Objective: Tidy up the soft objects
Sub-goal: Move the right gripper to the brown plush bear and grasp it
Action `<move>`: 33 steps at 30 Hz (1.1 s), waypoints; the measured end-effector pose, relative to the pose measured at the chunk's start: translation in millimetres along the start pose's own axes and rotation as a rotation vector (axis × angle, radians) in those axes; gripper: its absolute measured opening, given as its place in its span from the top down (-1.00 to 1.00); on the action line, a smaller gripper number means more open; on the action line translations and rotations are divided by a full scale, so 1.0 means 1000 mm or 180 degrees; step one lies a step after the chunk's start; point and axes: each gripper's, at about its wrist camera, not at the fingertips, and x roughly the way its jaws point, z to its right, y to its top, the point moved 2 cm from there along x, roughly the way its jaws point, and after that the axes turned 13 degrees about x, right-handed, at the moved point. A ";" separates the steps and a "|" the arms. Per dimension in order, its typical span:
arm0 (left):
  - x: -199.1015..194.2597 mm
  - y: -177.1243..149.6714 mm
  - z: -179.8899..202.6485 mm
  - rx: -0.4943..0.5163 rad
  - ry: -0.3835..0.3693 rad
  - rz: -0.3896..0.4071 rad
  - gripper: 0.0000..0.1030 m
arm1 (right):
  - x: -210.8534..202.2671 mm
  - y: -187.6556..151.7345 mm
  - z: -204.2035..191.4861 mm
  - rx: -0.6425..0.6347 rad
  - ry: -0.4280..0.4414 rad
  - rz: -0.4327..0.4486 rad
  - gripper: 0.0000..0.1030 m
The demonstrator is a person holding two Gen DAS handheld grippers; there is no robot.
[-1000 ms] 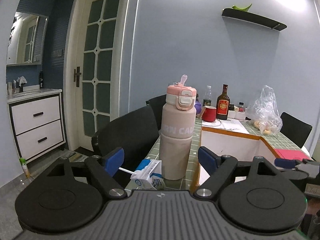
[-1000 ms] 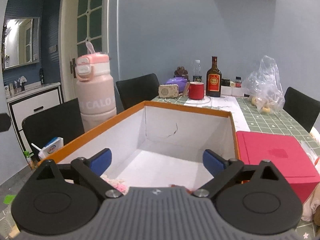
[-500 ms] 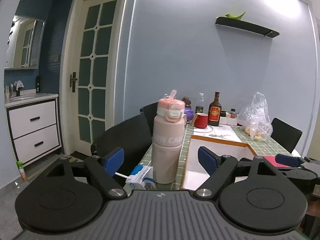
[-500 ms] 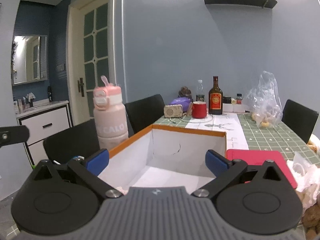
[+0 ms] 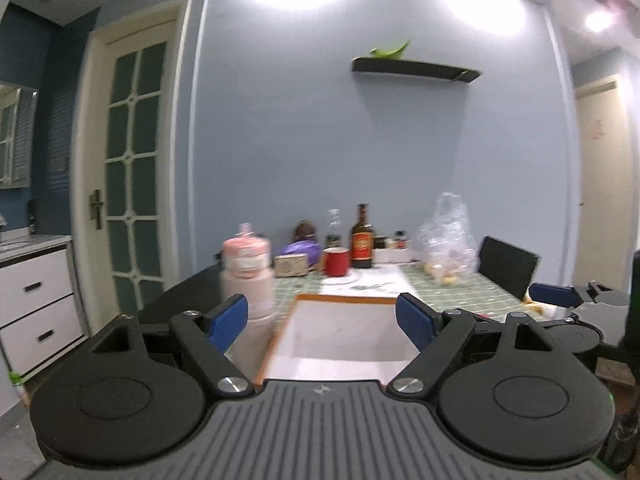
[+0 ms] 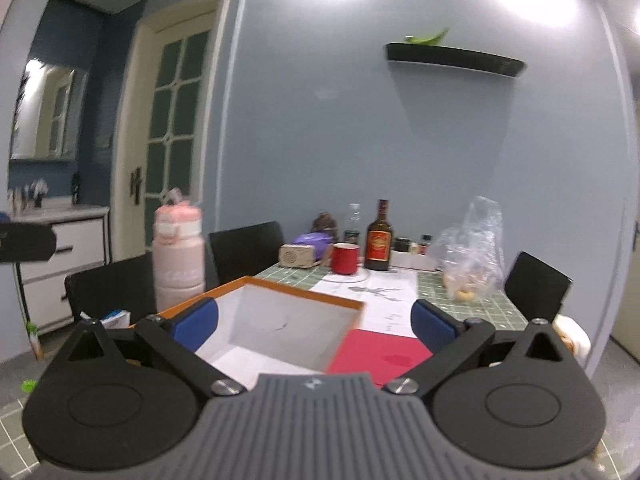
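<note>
An open orange-rimmed box with a white inside (image 5: 340, 332) (image 6: 280, 328) sits on the green-tiled table. My left gripper (image 5: 322, 322) is open and empty, held above the box's near left side. My right gripper (image 6: 314, 320) is open and empty, above the box's near edge; one of its blue pads (image 5: 554, 295) shows at the right of the left wrist view. A red lid (image 6: 380, 354) lies right of the box. A pale soft thing (image 6: 572, 334) shows at the table's right edge. No soft object is visible inside the box.
A tall pink bottle (image 5: 248, 276) (image 6: 178, 256) stands left of the box, with a small blue-white carton (image 6: 116, 317) beside it. Further back are a red mug (image 6: 345, 258), a dark bottle (image 6: 379, 240), a plastic bag (image 6: 470, 256) and black chairs (image 6: 246, 248).
Both grippers have risen and pulled back from the box, so the views look from higher up. The left view has swung right over the box. Both stay open.
</note>
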 end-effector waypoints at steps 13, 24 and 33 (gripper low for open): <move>0.012 -0.013 0.117 -0.0006 -0.0958 -0.0230 -0.93 | -0.069 -0.008 0.127 0.0173 -0.0704 -0.0039 -0.95; 0.058 -0.055 0.220 0.0160 -0.1433 -0.0414 -0.93 | -0.079 -0.038 0.222 0.0594 -0.1298 -0.0259 -0.95; 0.081 -0.076 0.245 0.0097 -0.1368 -0.0438 -0.93 | -0.045 -0.068 0.247 0.0910 -0.1131 -0.0464 -0.95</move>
